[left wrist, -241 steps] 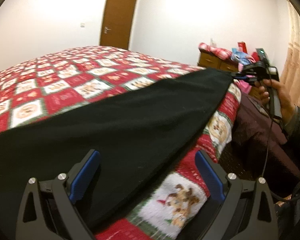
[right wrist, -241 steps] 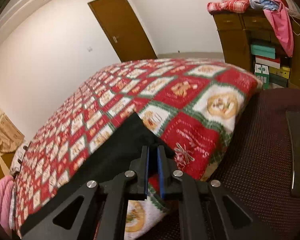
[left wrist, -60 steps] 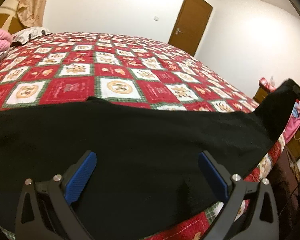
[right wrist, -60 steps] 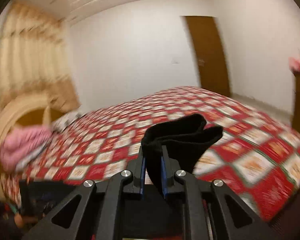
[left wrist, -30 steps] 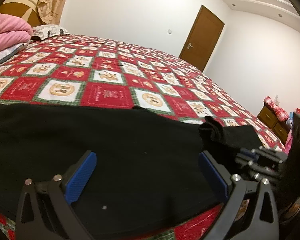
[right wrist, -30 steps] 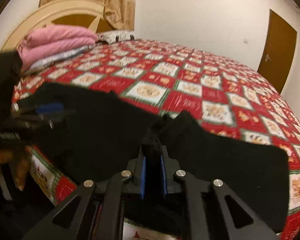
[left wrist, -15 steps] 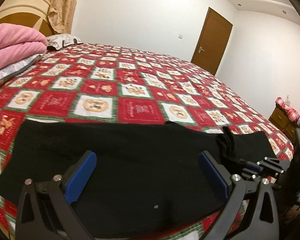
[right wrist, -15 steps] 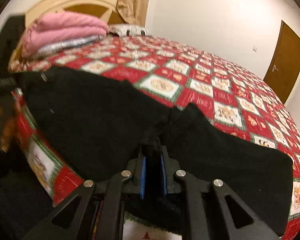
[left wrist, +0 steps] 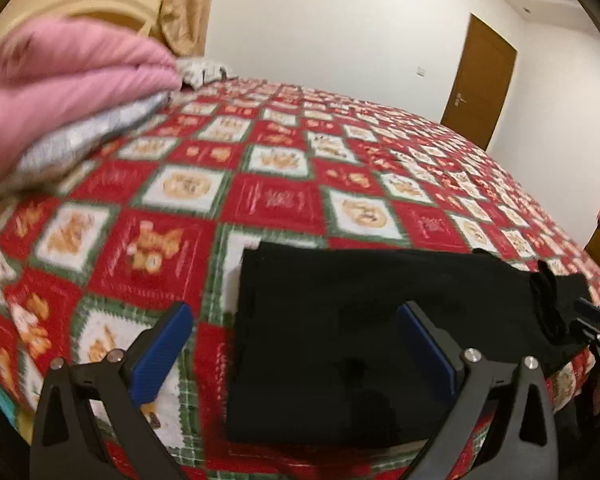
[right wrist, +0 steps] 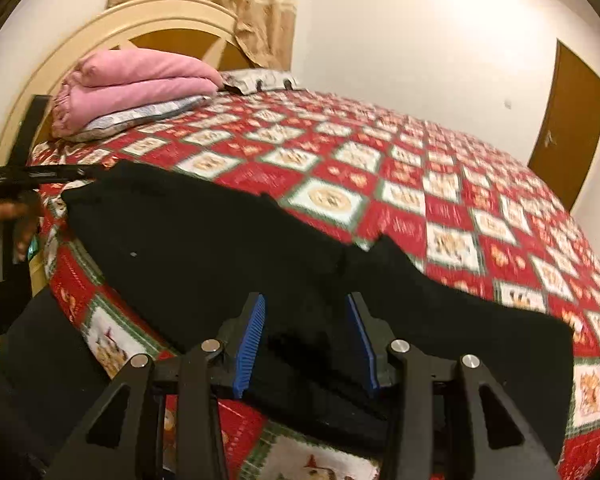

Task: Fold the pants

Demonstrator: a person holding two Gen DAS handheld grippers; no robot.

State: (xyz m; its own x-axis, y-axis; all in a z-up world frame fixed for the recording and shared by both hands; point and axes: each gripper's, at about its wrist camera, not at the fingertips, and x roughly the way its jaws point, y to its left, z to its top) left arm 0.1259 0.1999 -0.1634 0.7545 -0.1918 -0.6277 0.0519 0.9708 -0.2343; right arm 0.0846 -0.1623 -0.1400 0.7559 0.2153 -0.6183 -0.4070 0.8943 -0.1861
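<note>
Black pants (left wrist: 360, 312) lie along the near edge of a bed with a red and green patchwork quilt (left wrist: 276, 196). They also show in the right wrist view (right wrist: 204, 248), with one leg end folded back onto the middle. My left gripper (left wrist: 296, 344) is open and empty over the pants' left end. My right gripper (right wrist: 306, 340) is open just above the folded-over cloth (right wrist: 440, 320). It shows at the right edge of the left wrist view (left wrist: 596, 316); the left gripper shows in the right wrist view (right wrist: 32, 178).
A folded pink blanket (right wrist: 132, 84) on a pillow lies at the head of the bed by a cream headboard (right wrist: 100, 32). A brown door (left wrist: 480, 80) stands in the far wall. The quilt's near edge drops off just below the pants.
My right gripper has opened and let go of the pants' leg end, which now lies on the pants. My left gripper has swung left to the pants' other end.
</note>
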